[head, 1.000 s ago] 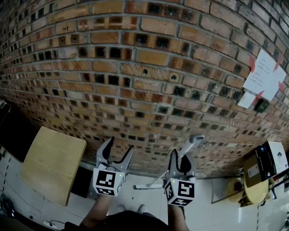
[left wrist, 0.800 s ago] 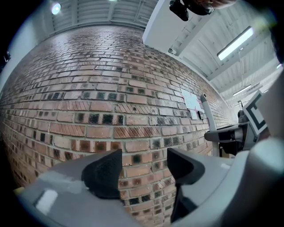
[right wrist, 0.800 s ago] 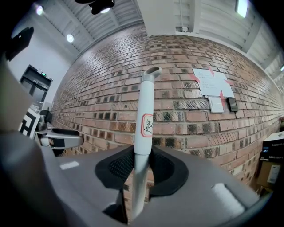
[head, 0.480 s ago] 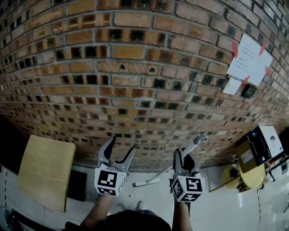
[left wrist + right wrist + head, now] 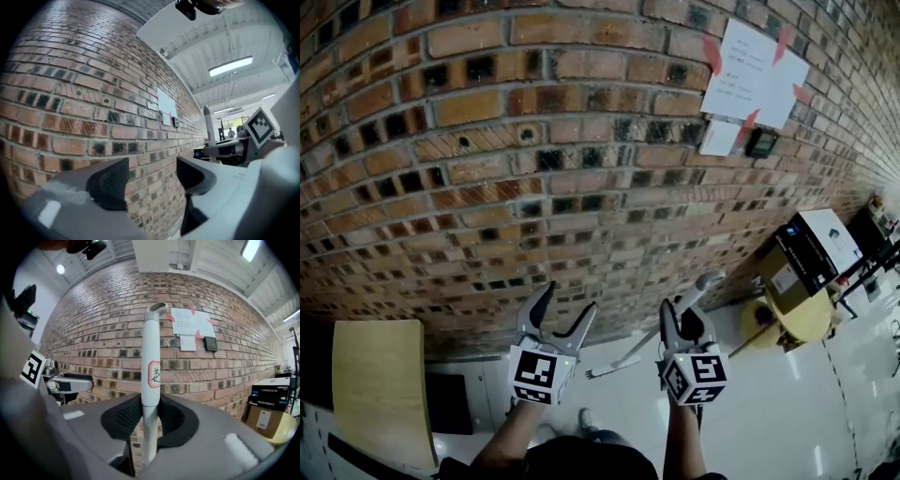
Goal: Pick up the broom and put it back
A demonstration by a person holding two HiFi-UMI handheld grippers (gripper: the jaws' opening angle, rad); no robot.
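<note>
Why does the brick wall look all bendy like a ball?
Head view: the wide lens bows the brick wall into a curve, most of all near the edges. Left gripper view: the same bulge, black corners, and a ceiling light glaring plain white. Right gripper view: the broom handle in the middle looks straight and sharp, while the bricks around it curve.

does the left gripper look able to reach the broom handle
Probably yes: the left gripper is open and empty, and nothing stands between it and the broom handle, held beside it by the right gripper.
</note>
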